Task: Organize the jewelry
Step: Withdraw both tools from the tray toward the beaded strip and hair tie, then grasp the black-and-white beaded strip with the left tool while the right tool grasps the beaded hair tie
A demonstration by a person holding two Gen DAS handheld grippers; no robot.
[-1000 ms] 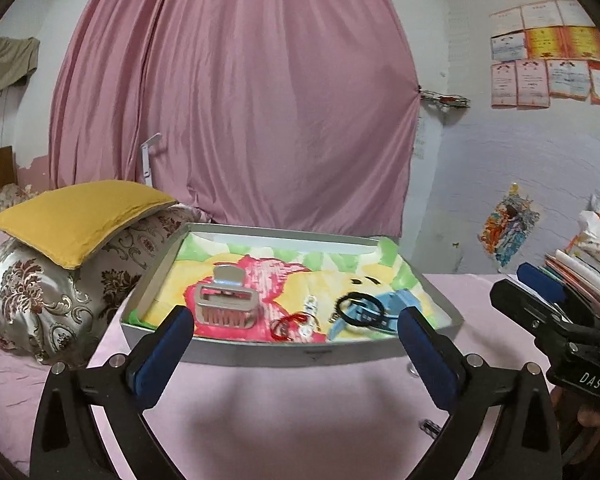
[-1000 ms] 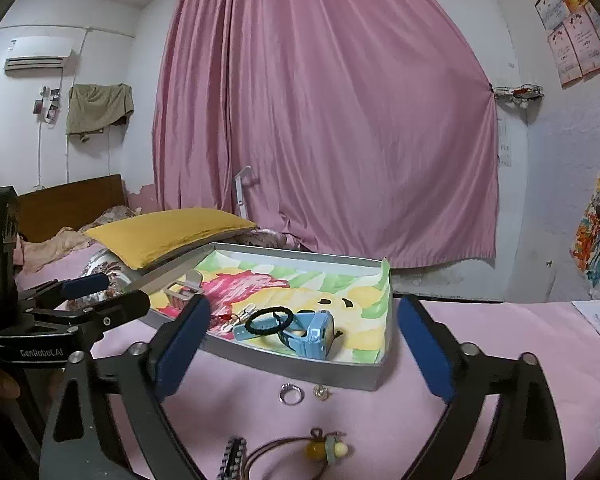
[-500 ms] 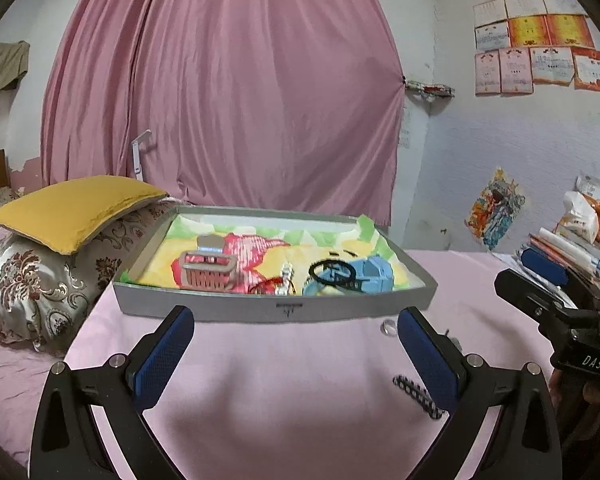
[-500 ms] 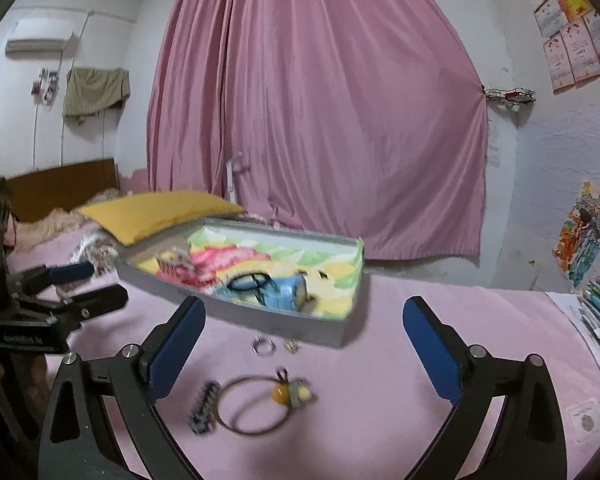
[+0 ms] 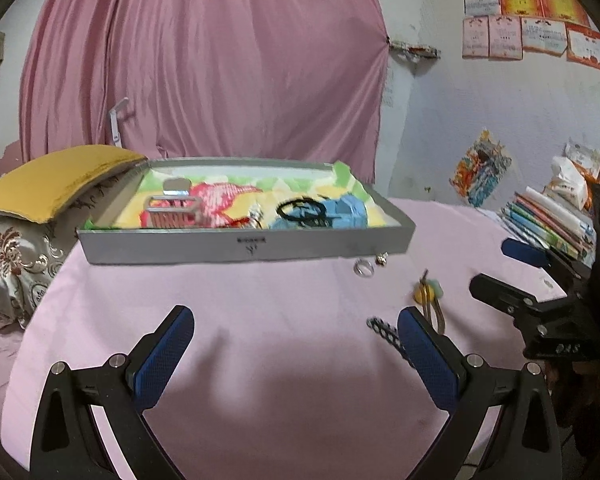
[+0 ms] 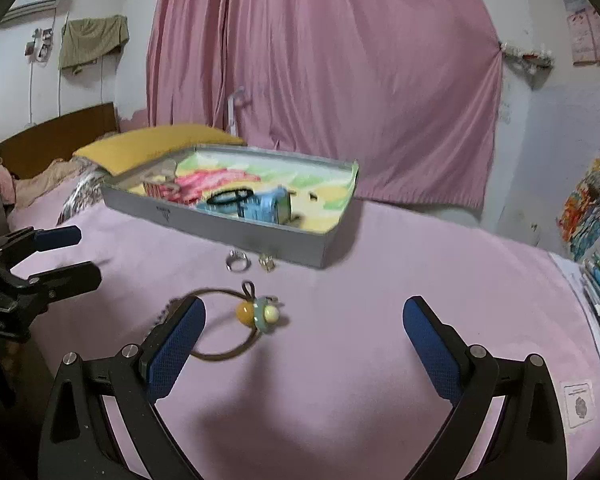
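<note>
While both grippers hover spread and empty, right gripper point(image 6: 300, 340) nearest the beaded hair tie point(image 6: 256, 314), a ring point(image 6: 238, 260) and small charm point(image 6: 267, 262) lie on the pink desk just before the grey tray point(image 6: 240, 236). Next, I'd guess: close on the tie's band.
</note>
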